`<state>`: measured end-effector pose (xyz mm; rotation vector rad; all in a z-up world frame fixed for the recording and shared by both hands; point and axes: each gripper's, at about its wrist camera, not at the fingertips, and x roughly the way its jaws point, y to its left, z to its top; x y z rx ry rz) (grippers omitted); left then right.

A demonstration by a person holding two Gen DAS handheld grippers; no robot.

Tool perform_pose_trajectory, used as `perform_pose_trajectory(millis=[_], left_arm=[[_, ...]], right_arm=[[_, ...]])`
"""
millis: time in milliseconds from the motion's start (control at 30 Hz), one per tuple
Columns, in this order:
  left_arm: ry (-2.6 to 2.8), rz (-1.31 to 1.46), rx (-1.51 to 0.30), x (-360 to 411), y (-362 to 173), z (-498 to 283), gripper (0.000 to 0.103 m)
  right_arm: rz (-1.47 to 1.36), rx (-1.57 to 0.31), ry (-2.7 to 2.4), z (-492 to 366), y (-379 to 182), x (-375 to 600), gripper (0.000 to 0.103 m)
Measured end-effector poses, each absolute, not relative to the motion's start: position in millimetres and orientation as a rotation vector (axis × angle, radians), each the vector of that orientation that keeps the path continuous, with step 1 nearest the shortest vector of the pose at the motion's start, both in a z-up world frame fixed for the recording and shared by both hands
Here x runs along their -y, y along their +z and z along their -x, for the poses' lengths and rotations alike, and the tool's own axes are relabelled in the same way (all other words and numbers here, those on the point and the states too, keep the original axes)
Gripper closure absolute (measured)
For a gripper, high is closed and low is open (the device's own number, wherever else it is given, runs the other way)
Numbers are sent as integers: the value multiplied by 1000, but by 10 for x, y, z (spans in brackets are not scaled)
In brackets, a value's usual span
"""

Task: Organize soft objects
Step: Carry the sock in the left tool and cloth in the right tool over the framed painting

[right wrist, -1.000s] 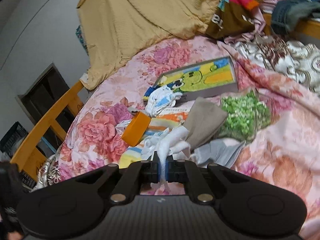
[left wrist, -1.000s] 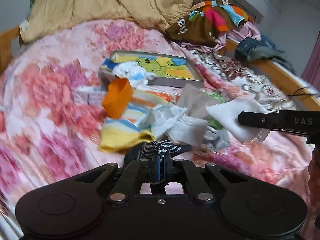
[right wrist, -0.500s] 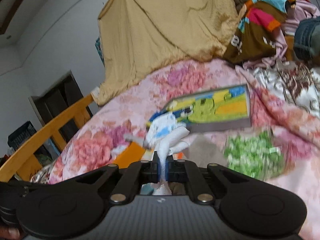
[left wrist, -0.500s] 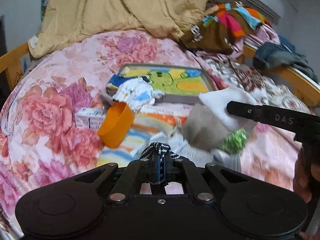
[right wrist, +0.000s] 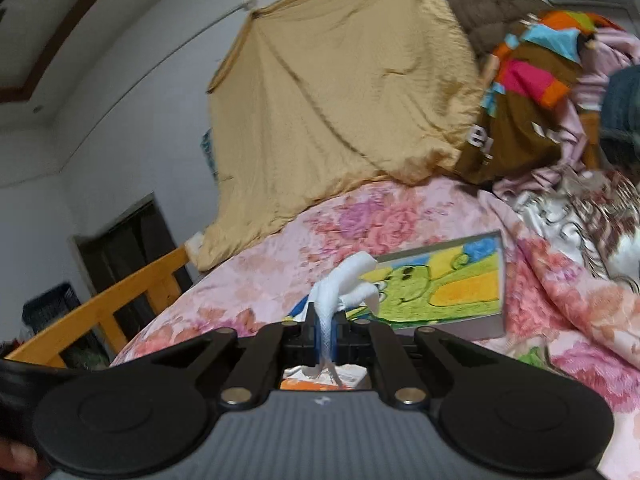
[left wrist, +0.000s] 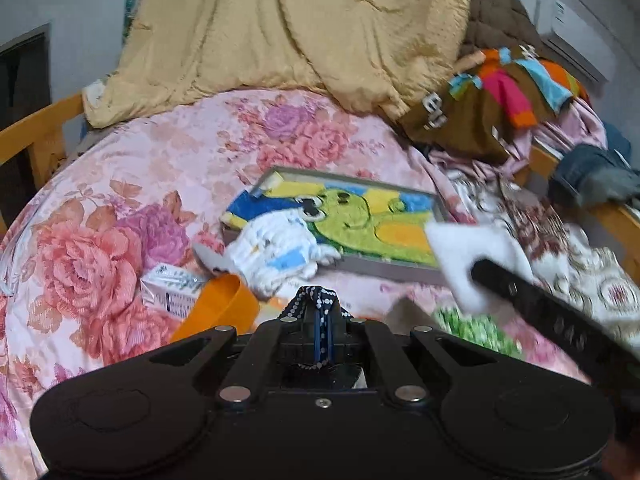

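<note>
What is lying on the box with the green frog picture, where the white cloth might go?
A white-and-blue cloth lies over the near left corner of the picture box. The right hand-held gripper holds the white cloth; whether it belongs there is unclear.

A bed (left wrist: 132,168) with a pink floral cover fills the room. Its wooden rail (right wrist: 132,300) runs along the left side, pale grey walls (right wrist: 132,120) behind, a dark doorway (right wrist: 128,236) beyond the rail.

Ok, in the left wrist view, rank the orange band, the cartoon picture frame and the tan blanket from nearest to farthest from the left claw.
1. Orange band: just left of the left claw.
2. Cartoon picture frame: beyond, mid-bed, slightly right.
3. Tan blanket: heaped at the far end.
</note>
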<state>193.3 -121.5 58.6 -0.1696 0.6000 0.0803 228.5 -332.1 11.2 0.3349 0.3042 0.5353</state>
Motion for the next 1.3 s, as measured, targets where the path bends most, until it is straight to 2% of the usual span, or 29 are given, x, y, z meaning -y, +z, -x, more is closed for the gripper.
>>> perform_pose_trajectory(millis=[433,800,1033,1300], left_arm=[[126,285,-500,1241,790,-2465,101],[71,316,-508,1219,626,-2742,101],[-85,300,-493,1213,520,-3388,101],[-313,325,-504,1306,114,-4382,101]], right_arm=[[-315,-265,483,-2758,23,3462,97],[-228,-227,479,-2843,-1,3351,97],[-175,-247,383,-3137,-21,3346,97],[-162,-272,310,-3575,-124,3421,96]])
